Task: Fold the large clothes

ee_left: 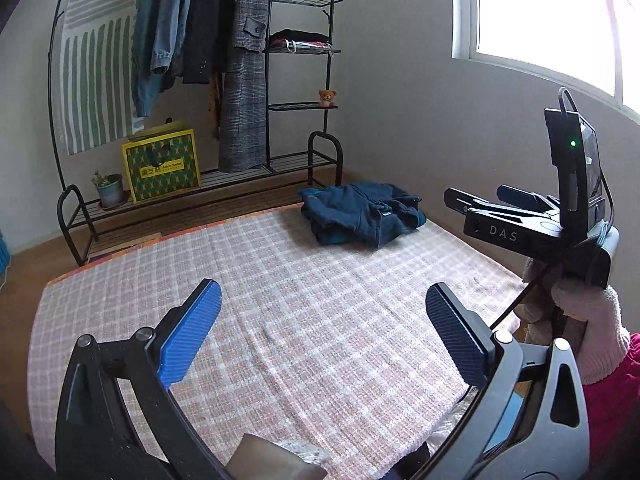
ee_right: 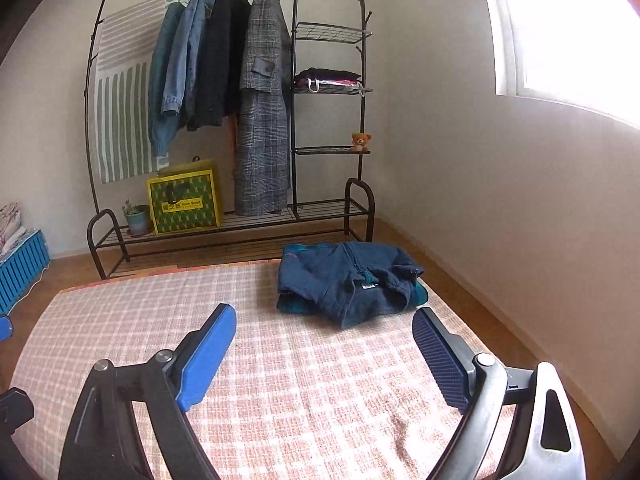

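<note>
A dark blue garment point(ee_left: 360, 216) point(ee_right: 344, 280) lies folded in a bundle at the far right end of the pink checked blanket point(ee_left: 280, 280) point(ee_right: 160, 304). My left gripper point(ee_left: 323, 292) hovers over the near part of the blanket, open, with only blanket showing between its blue pads. My right gripper point(ee_right: 324, 314) is open too and points toward the garment, which lies just beyond its fingertips. In the left wrist view the right gripper point(ee_left: 474, 196) shows from the side at the right, held by a hand in a pink glove point(ee_left: 588, 320).
A black clothes rack point(ee_right: 296, 80) with hanging coats and jackets stands against the far wall. On its bottom shelf are a yellow-green bag point(ee_right: 184, 200) and a potted plant point(ee_right: 138, 218). A blue crate point(ee_right: 20, 264) stands at the left, a bright window point(ee_right: 560, 20) at the right.
</note>
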